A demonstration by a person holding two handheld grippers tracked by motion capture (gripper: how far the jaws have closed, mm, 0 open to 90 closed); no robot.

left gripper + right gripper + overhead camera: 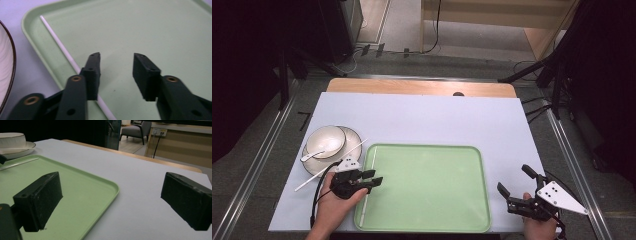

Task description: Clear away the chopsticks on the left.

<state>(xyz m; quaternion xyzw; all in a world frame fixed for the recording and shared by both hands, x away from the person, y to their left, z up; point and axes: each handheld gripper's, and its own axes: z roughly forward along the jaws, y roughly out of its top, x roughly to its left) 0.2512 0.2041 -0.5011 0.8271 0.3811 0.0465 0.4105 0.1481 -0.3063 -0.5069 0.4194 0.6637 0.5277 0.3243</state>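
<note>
A pale lilac sheet point(422, 115) covers the table, with a strip of bare wood along the far edge and dark floor, cables and stands around it. A green tray point(427, 220) sits at the middle of the near edge.

A white chopstick point(60, 47) lies inside the tray, along its left rim; in the high view it runs from the tray's far left corner toward the near left corner. A second chopstick point(314, 177) lies on the sheet just left of the tray, slanting from the plate's rim toward the near left.

The left gripper point(374, 177) is held at the tray's left edge, jaws pointing over the tray. In the left gripper view its jaws stand partly apart with bare tray between them; the chopstick passes under the outer side of one jaw and is not gripped.

The right gripper point(514, 180) is at the near right corner of the sheet, just right of the tray. Its jaws stand wide, nothing between them.

A plate point(353, 150) with a dark rim line sits near the left edge of the sheet, touching or just beside the tray's far left corner. A bowl point(326, 140) stands on it, and a white spoon point(312, 155) rests in the bowl with its handle over the near rim.
</note>
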